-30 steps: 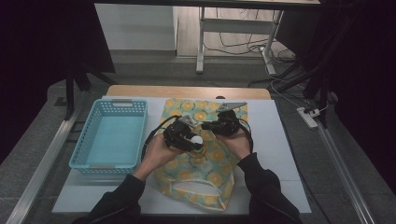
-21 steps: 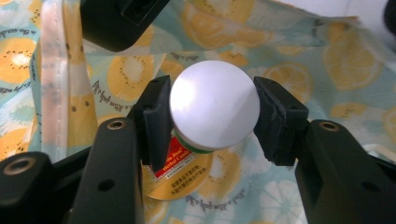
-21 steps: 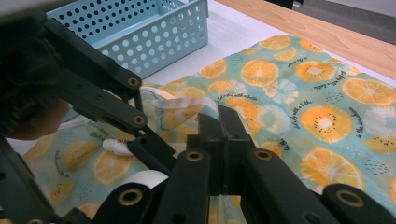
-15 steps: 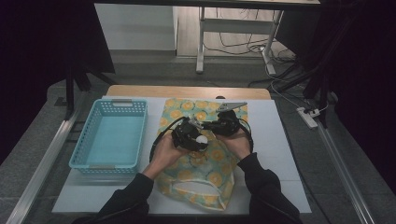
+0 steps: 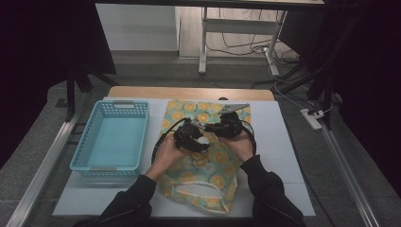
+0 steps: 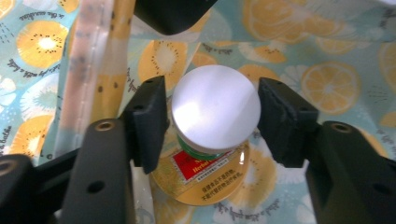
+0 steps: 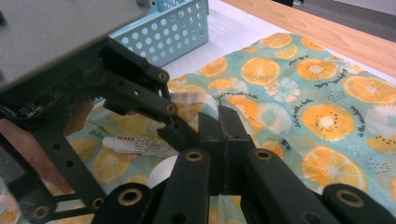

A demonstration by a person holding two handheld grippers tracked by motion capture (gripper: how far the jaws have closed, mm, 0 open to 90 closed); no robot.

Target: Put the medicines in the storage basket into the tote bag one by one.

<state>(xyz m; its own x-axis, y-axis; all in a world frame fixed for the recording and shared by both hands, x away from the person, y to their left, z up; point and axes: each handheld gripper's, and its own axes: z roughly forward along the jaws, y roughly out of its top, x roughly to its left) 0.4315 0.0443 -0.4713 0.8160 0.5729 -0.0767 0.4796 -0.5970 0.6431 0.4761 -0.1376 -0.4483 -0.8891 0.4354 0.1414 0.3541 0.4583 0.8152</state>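
A bottle [image 6: 215,109] with a white cap, a red label and an amber body hangs cap-up between the jaws of my left gripper [image 6: 212,100]. These jaws have just been opening, and a thin gap shows beside the cap. Under it lies a teal bag [image 5: 213,168] printed with orange and kiwi slices. In the high view my left gripper [image 5: 191,136] hovers over the bag's middle, tip to tip with my right gripper [image 5: 226,126]. My right gripper [image 7: 219,121] is shut on a lifted fold of the bag [image 7: 317,93].
A light blue perforated basket [image 5: 109,102] stands left of the bag on the white table [image 5: 279,156]. A small white tube [image 7: 133,144] lies by the bag's fold. A wooden strip [image 5: 189,92] runs along the table's far edge.
My left gripper has shifted slightly right with the bottle, closer to the right gripper. The right gripper has kept still.
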